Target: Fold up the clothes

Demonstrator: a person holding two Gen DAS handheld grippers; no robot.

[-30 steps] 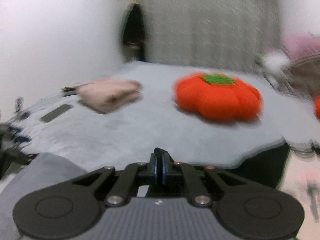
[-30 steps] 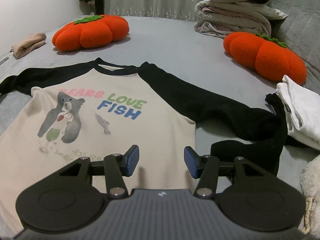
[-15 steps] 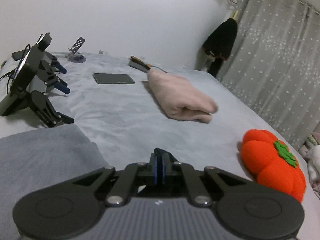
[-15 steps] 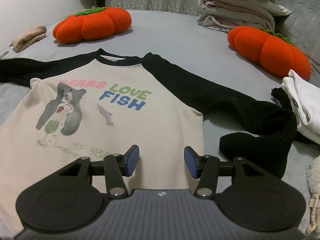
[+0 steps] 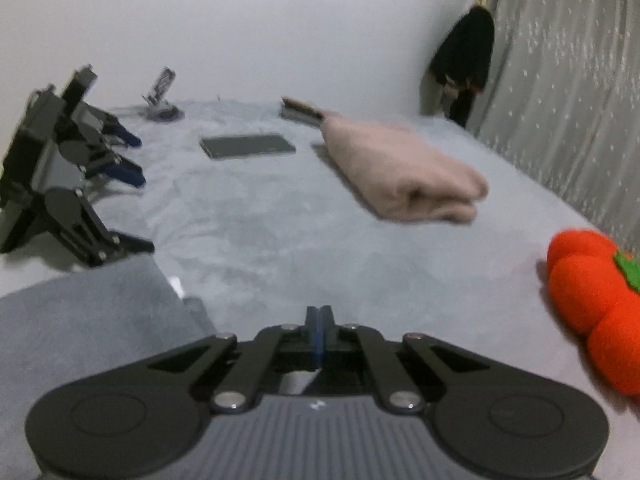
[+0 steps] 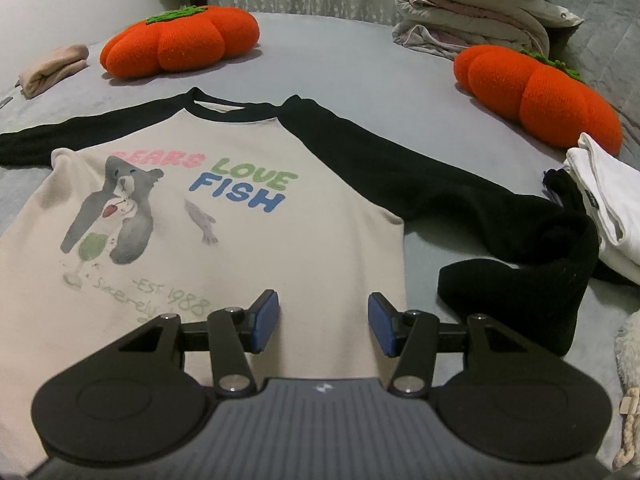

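A cream shirt (image 6: 224,248) with black raglan sleeves and a "BEARS LOVE FISH" bear print lies flat and face up on the grey bed (image 6: 352,60). Its right sleeve (image 6: 460,196) runs out to the right, and the cuff end (image 6: 520,292) doubles back. The left sleeve (image 6: 80,136) leaves the frame at the left. My right gripper (image 6: 322,308) is open just above the shirt's lower right part, with nothing between its blue pads. My left gripper (image 5: 319,312) is shut over bare grey bedding; no cloth shows between its pads. The shirt is out of sight in the left wrist view.
Two orange pumpkin cushions (image 6: 180,40) (image 6: 536,92) lie behind the shirt. Folded white clothes (image 6: 608,200) are at the right and a quilt pile (image 6: 480,12) at the back. A folded pink cloth (image 5: 404,176), a phone (image 5: 248,146) and spare grippers (image 5: 60,184) lie ahead of the left gripper.
The left gripper swung left, from facing a pumpkin cushion to facing the wall side of the bed, staying shut. The right gripper stayed open and drifted only slightly over the shirt.
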